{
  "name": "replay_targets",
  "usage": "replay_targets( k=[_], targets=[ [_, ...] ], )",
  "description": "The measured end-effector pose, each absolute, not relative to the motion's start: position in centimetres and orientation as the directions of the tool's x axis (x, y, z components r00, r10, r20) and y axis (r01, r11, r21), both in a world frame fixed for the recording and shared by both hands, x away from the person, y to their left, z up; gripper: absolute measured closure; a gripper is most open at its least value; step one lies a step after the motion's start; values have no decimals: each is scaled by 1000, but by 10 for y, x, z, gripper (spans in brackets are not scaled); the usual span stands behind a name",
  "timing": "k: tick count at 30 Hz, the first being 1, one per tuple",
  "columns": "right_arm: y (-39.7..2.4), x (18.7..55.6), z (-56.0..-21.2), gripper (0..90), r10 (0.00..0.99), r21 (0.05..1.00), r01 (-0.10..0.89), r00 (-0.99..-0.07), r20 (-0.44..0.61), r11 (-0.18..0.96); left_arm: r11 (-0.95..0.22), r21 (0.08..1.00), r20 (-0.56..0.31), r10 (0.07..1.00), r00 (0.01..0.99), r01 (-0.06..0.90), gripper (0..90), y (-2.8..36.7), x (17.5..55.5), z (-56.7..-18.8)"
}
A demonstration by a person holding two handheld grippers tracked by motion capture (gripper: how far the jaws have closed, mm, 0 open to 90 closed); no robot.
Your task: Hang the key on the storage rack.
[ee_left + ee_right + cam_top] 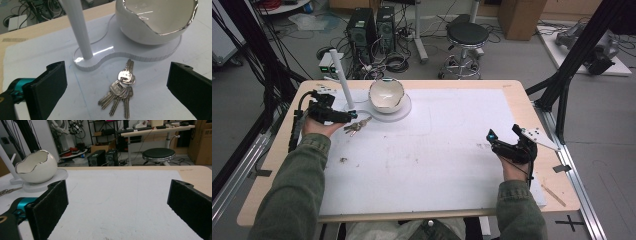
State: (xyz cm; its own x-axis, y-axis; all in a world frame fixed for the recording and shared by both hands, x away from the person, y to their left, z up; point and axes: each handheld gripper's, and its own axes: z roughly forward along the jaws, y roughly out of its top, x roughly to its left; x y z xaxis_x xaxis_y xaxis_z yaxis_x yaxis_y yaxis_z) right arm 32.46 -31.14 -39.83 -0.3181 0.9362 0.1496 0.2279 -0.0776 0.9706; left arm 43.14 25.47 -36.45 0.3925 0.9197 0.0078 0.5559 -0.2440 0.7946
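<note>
A bunch of silver keys (121, 92) (357, 126) lies flat on the white mat, just in front of a white stand (140, 51). The stand carries an upright white post (79, 27) (341, 78) and a white egg-shaped bowl (156, 20) (386, 95) (36, 167) with a jagged silver rim. My left gripper (116, 85) (347, 117) is open, its jaws spread wide on either side of the keys and slightly above them. My right gripper (117, 205) (504, 137) is open at the table's right side over bare mat, holding nothing.
The white mat (437, 145) covers most of the wooden table (277, 165). A small dark speck (343, 160) lies on the mat near the left sleeve. A flat wooden stick (554, 195) rests at the right front edge. A stool (467, 35) and computers (371, 27) stand beyond the table.
</note>
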Motion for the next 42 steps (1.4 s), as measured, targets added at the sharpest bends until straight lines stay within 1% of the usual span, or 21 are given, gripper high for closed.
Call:
replay_targets(
  k=[4, 5, 9, 12, 14, 19, 22, 26, 27, 30, 33, 36, 38, 42],
  targets=[
    [-312, 325, -398, 23, 936, 971, 228, -318, 150, -78, -263, 779, 11, 913, 407, 569, 33, 251, 437, -363],
    [-312, 325, -398, 23, 936, 971, 227, -318, 148, -76, -288, 764, 20, 906, 424, 578, 33, 247, 441, -364],
    [-312, 325, -398, 23, 936, 971, 227, -320, 150, -78, -311, 735, 22, 899, 437, 603, 34, 242, 449, -369],
    [-312, 325, -398, 23, 935, 971, 226, -320, 151, -79, -322, 729, 26, 895, 446, 604, 33, 241, 452, -372],
    [-313, 325, -398, 23, 936, 972, 220, -319, 147, -77, -337, 721, 10, 879, 477, 605, 33, 238, 457, -375],
    [-312, 325, -399, 23, 935, 970, 229, -319, 154, -81, -357, 709, -15, 855, 519, 608, 33, 233, 467, -379],
    [-311, 325, -398, 23, 935, 971, 227, -323, 148, -75, -386, 688, -5, 844, 536, 614, 34, 229, 472, -383],
    [-311, 325, -398, 23, 936, 970, 231, -321, 147, -74, -400, 683, -2, 836, 549, 611, 33, 224, 476, -387],
    [-311, 325, -399, 23, 935, 969, 233, -321, 151, -76, -420, 670, 9, 829, 560, 611, 34, 222, 480, -390],
    [-311, 325, -399, 23, 934, 969, 233, -323, 150, -75, -424, 665, 4, 825, 565, 615, 34, 221, 482, -392],
    [-311, 325, -399, 23, 934, 969, 235, -325, 148, -72, -431, 660, -12, 813, 582, 615, 71, 221, 485, -396],
    [-311, 325, -399, 23, 934, 969, 235, -326, 147, -70, -424, 657, -17, 818, 575, 623, 71, 222, 487, -398],
    [-311, 325, -399, 23, 934, 969, 237, -326, 149, -71, -427, 647, -33, 813, 582, 632, 71, 223, 489, -400],
    [-311, 326, -399, 23, 933, 969, 236, -328, 149, -72, -440, 630, -36, 806, 590, 640, 71, 223, 492, -401]
  ],
)
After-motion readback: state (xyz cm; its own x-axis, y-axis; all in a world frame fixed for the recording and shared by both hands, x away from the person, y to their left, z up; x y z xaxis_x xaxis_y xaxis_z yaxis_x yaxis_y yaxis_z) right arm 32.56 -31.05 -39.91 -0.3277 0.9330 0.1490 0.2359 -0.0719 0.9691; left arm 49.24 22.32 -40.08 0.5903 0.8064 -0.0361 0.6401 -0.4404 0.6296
